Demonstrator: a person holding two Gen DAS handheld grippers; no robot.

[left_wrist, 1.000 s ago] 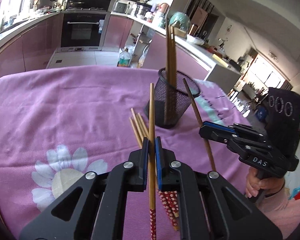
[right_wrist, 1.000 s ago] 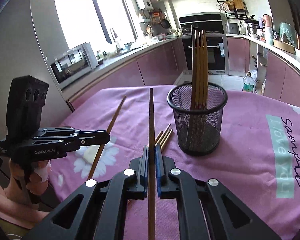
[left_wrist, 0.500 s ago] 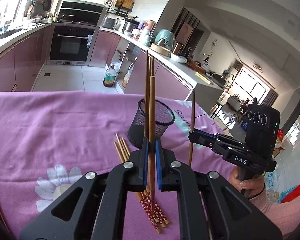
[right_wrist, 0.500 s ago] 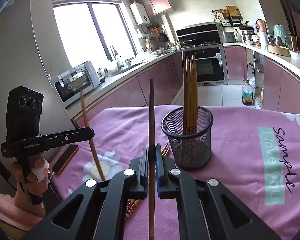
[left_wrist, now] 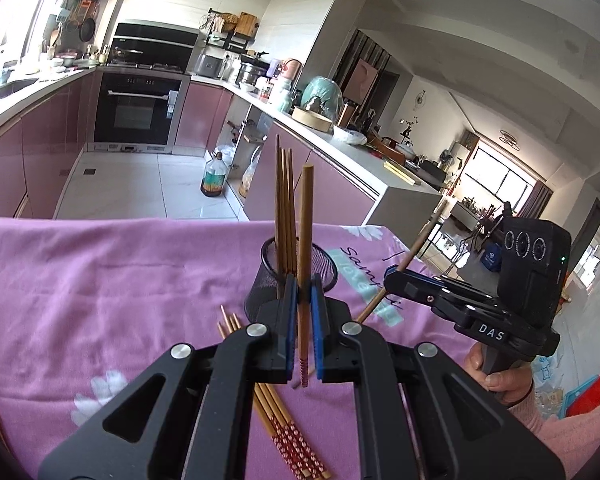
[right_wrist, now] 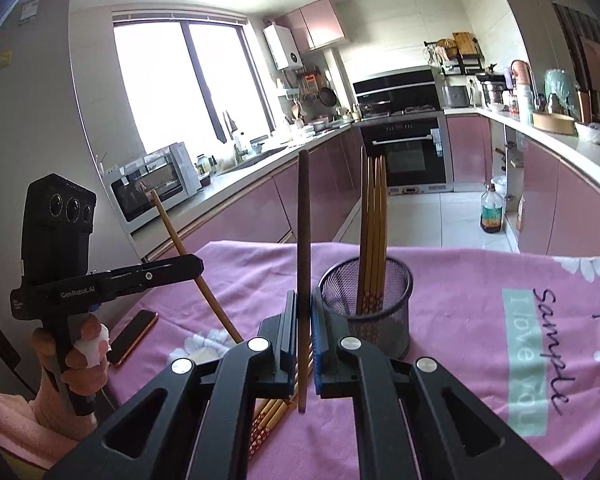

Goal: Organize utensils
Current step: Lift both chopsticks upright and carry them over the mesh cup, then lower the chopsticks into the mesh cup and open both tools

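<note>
A black mesh cup (left_wrist: 320,268) (right_wrist: 380,312) stands on the pink cloth with several chopsticks (left_wrist: 284,208) (right_wrist: 374,232) upright in it. My left gripper (left_wrist: 302,308) is shut on a light chopstick (left_wrist: 306,240), held upright above the table in front of the cup. My right gripper (right_wrist: 303,312) is shut on a dark chopstick (right_wrist: 303,240), also upright, just left of the cup. Each gripper shows in the other view: the right gripper (left_wrist: 396,280) and the left gripper (right_wrist: 196,268). Several loose chopsticks (left_wrist: 284,424) (right_wrist: 272,420) lie on the cloth below.
A phone (right_wrist: 134,336) lies near the table's left edge in the right wrist view. The pink cloth (left_wrist: 100,280) covers the table. Kitchen counters and an oven (left_wrist: 140,108) stand beyond the far edge.
Both grippers have lifted and tilted their chopsticks upright. The cup and the table now sit lower and farther in both views.
</note>
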